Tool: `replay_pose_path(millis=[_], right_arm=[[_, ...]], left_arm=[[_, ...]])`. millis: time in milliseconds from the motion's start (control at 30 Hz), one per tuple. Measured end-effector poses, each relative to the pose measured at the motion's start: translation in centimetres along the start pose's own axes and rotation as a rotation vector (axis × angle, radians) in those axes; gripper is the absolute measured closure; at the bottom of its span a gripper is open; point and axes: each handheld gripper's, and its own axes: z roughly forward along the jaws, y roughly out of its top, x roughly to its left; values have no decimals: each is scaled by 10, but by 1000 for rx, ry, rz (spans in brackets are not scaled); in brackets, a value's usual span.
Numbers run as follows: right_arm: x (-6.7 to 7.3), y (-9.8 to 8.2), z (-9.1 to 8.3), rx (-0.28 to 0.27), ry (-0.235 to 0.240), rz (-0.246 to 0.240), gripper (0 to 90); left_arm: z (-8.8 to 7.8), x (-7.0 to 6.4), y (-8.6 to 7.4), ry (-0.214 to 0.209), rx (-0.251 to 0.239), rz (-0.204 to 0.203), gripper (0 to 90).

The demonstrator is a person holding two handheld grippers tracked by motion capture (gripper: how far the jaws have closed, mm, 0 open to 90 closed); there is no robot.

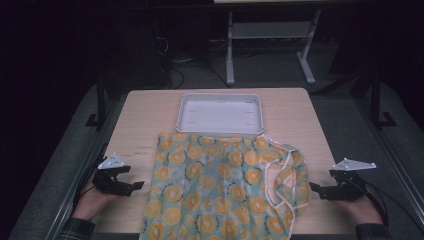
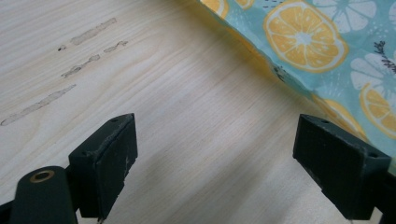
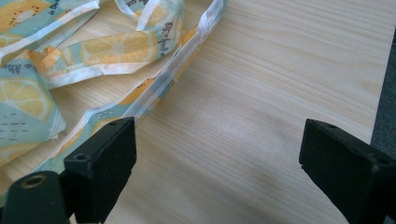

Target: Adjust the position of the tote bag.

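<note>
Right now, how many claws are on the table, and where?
2. The left claw rests left of the citrus-print cloth; the right claw rests right of it. Both open, empty.

A square table top of pale, light-grained wood [image 1: 150, 107] is seen from above, set over a grey floor. A shallow, rectangular white tray [image 1: 186, 112] is placed at the middle of its far edge. Just in front of the tray, a teal cloth printed with yellow citrus slices [image 1: 210, 190] is spread flat, its far edge touching or perhaps slightly overlapping the tray's near rim. White-trimmed straps [image 3: 154, 95] are bunched at the cloth's right side. Faint pale smears [image 2: 51, 98] are marked on the bare wood left of the cloth.
</note>
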Motion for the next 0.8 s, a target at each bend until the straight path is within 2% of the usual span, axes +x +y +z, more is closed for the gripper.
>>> replay_pose_path(millis=[200,533,600,667,700,800], right_arm=[[4,1,-3,-2,7,-4,111],[25,16,-9,-39,47,-36,116],[28,17,-10,-39,51,-41,116],[32,19,-9,-39,55,-55,116],[36,21,-9,-39,61,-64,116],[39,22,-11,-44,59,-70,116]], left_arm=[[-2,-3,3,-12,-10,-7,138],[-3,-10,22,-45,-48,-11,143],[0,-12,25,-47,-54,-18,142],[3,-12,28,-47,-37,-5,142],[7,-15,31,-55,-43,-25,142],[11,-16,33,-57,-39,-21,142]])
